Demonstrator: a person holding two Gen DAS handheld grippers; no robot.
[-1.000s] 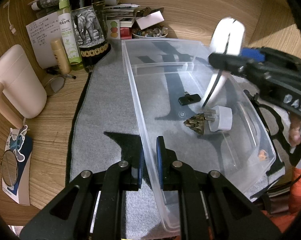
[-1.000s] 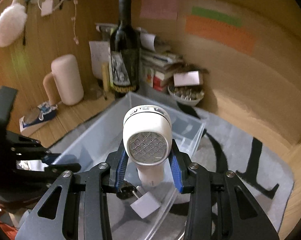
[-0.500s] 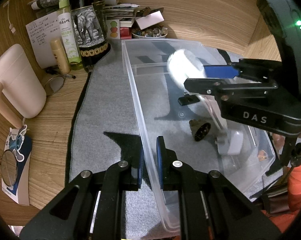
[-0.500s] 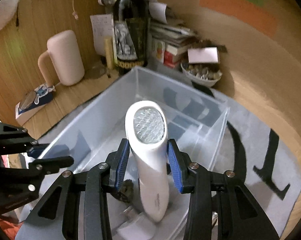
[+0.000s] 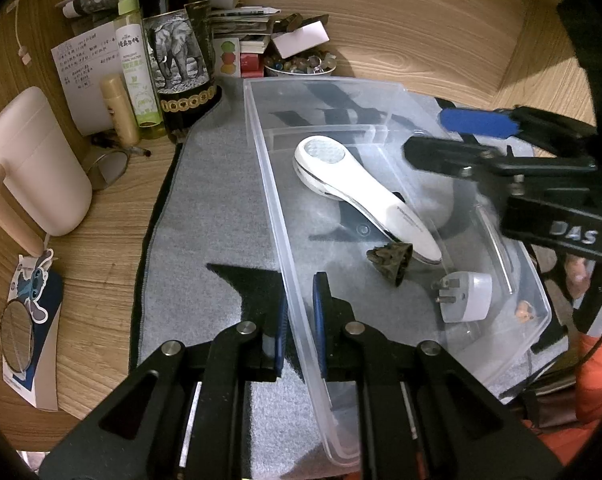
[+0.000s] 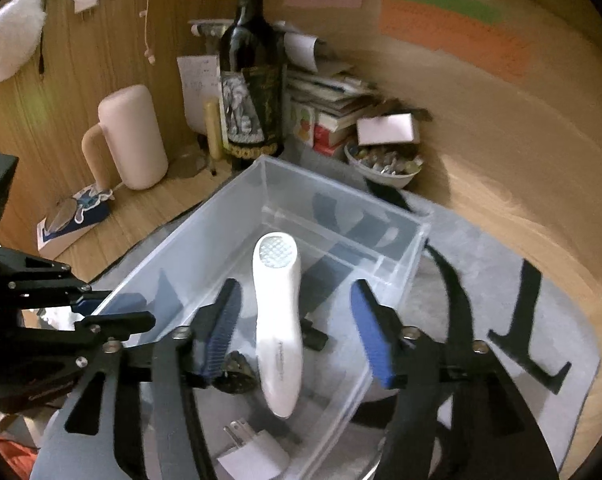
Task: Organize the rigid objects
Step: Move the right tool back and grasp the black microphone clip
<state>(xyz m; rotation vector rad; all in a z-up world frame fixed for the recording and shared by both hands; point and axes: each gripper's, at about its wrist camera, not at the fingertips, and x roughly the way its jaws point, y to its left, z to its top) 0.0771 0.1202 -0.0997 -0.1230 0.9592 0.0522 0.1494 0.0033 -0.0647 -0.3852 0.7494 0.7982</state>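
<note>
A clear plastic bin rests on a grey mat. My left gripper is shut on the bin's near left wall. A white handheld device lies flat inside the bin, head toward the far end. Beside its handle sit a dark cone-shaped piece and a white plug adapter. My right gripper hovers over the device with its jaws opening; the blue pads stand clear of the handle on both sides. It also shows as the right gripper at the bin's right side.
Behind the bin stand a dark wine bottle, a green spray bottle and a bowl of trinkets. A pink jug and a small mirror on a card lie left. A tiny orange item sits in the bin's corner.
The right gripper lowered the white device into the bin, then its jaws spread off it. The device now lies flat. The left gripper kept its hold on the wall.
</note>
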